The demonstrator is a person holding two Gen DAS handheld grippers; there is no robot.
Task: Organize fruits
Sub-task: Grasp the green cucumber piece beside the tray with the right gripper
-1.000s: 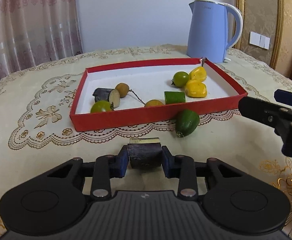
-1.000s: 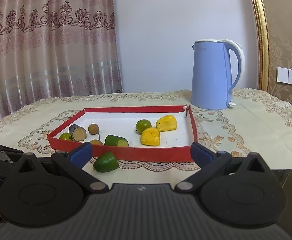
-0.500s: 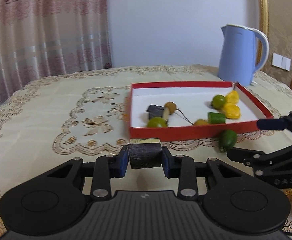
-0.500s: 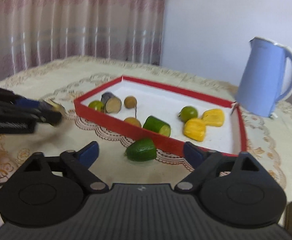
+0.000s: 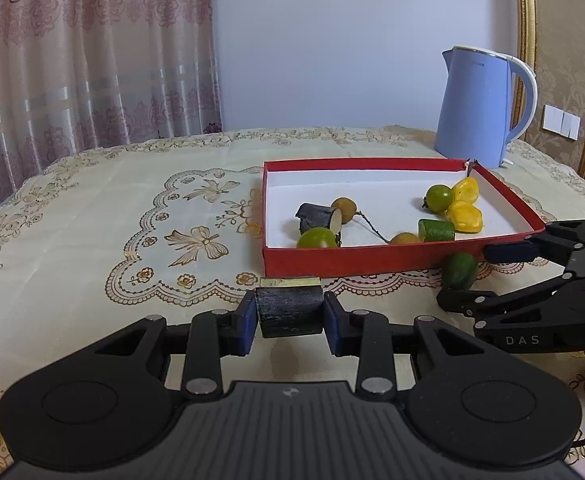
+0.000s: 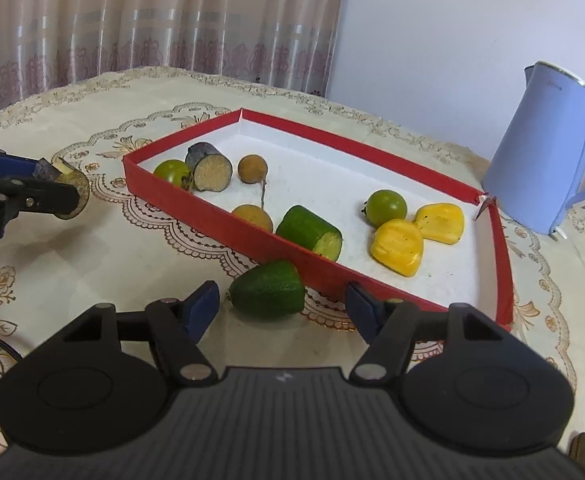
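Observation:
A red tray (image 5: pixel 372 266) (image 6: pixel 220 216) holds a dark cane piece (image 6: pixel 208 168), two green tomatoes, two brown longans, a cucumber chunk (image 6: pixel 310 232) and two yellow pieces (image 6: pixel 398 246). In front of its near wall, on the tablecloth, lies a green avocado-like fruit (image 6: pixel 266 294) (image 5: pixel 459 270). My right gripper (image 6: pixel 282 306) (image 5: pixel 468 276) straddles this fruit. Its jaws are closing and the pads stand apart from the fruit on both sides. To the left of the tray, above the cloth, my left gripper (image 5: pixel 289 318) (image 6: pixel 52 188) is shut on a second dark cane piece (image 5: pixel 289 310).
A blue electric kettle (image 5: pixel 480 108) (image 6: pixel 548 152) stands behind the tray's far right corner. A cream lace-patterned tablecloth (image 5: pixel 132 208) covers the table. Curtains hang behind the table, with a plain wall to their right.
My right gripper has swung in low over the green fruit and its jaws have narrowed around it. My left gripper, with the dark piece, has drawn back to the tray's left.

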